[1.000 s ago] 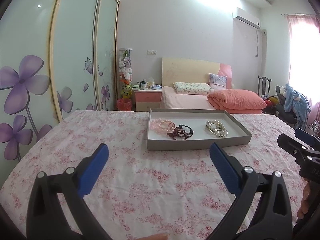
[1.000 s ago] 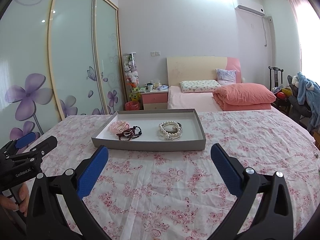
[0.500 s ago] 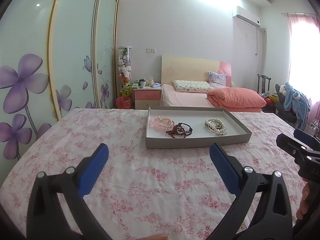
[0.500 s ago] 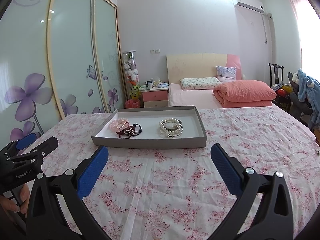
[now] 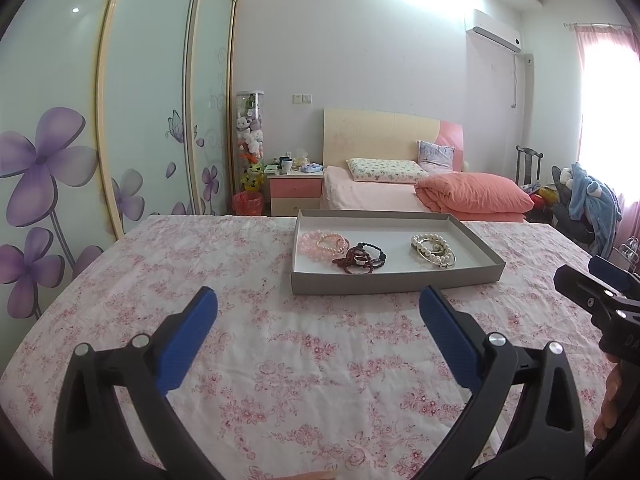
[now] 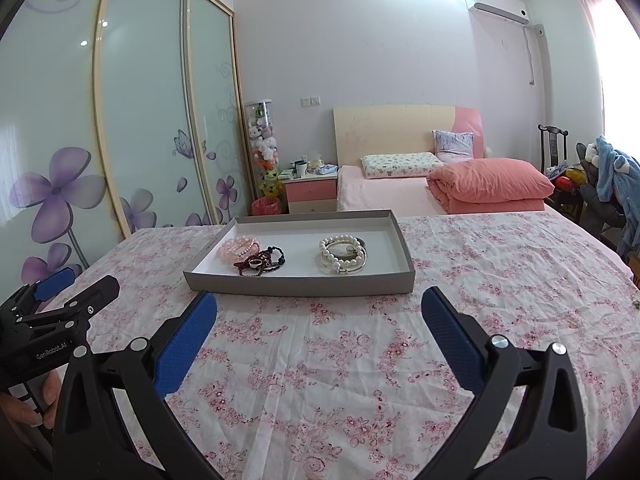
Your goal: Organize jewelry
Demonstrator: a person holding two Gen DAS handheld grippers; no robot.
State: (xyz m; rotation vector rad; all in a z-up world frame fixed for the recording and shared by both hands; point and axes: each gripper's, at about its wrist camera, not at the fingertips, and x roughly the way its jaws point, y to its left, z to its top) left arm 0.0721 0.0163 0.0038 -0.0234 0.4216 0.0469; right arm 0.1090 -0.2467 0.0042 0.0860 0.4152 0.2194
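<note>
Both the left hand-held gripper (image 5: 318,300) and the right hand-held gripper (image 6: 319,304) hung spread and empty above the floral bench (image 5: 280,352), presumably ready to reach. At twelve o'clock, the grey tray (image 5: 396,278) held pink (image 5: 322,242), dark (image 5: 360,258) and pearl bracelets (image 5: 434,250), grouped by colour.

The left gripper (image 5: 318,312) hovers with jaws spread wide above the floral bedspread (image 5: 240,280), short of the grey tray (image 5: 396,282) holding bracelets (image 5: 362,257).
</note>
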